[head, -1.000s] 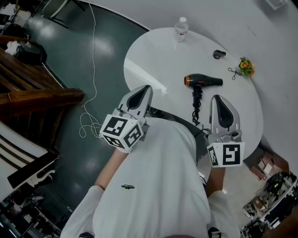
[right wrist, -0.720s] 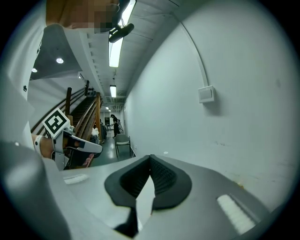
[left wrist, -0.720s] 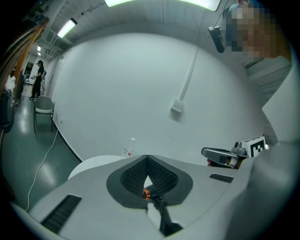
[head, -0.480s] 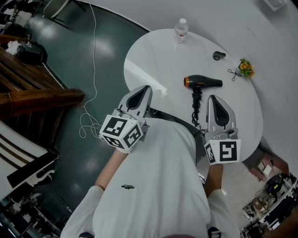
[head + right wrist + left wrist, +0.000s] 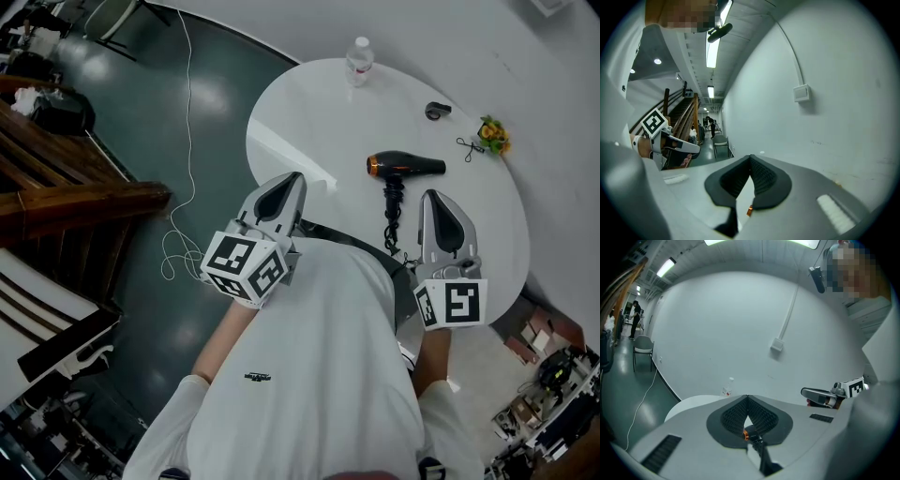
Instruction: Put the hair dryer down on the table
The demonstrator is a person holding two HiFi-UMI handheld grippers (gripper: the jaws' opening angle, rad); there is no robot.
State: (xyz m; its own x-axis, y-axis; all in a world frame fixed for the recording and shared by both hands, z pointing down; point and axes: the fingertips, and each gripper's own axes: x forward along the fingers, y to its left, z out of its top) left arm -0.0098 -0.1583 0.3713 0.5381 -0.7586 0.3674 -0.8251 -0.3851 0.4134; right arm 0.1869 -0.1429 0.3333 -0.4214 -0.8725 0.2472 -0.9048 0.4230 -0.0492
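Observation:
The black hair dryer with an orange rear ring lies on its side on the white round table, and its cord trails toward me. My right gripper hovers just near of it, shut and empty. Over the table's near left edge, my left gripper is also shut with nothing in it. In the left gripper view the pads meet and the hair dryer shows below them. In the right gripper view the jaws are together too, with an orange bit of the hair dryer under them.
A water bottle stands at the table's far edge. At the far right lie a small dark object, a small black wiry item and a yellow-green sprig. Wooden stairs and a white floor cable are to the left.
My right gripper has drifted slightly left, closer to the cord. The hair dryer and my left gripper have stayed where they were.

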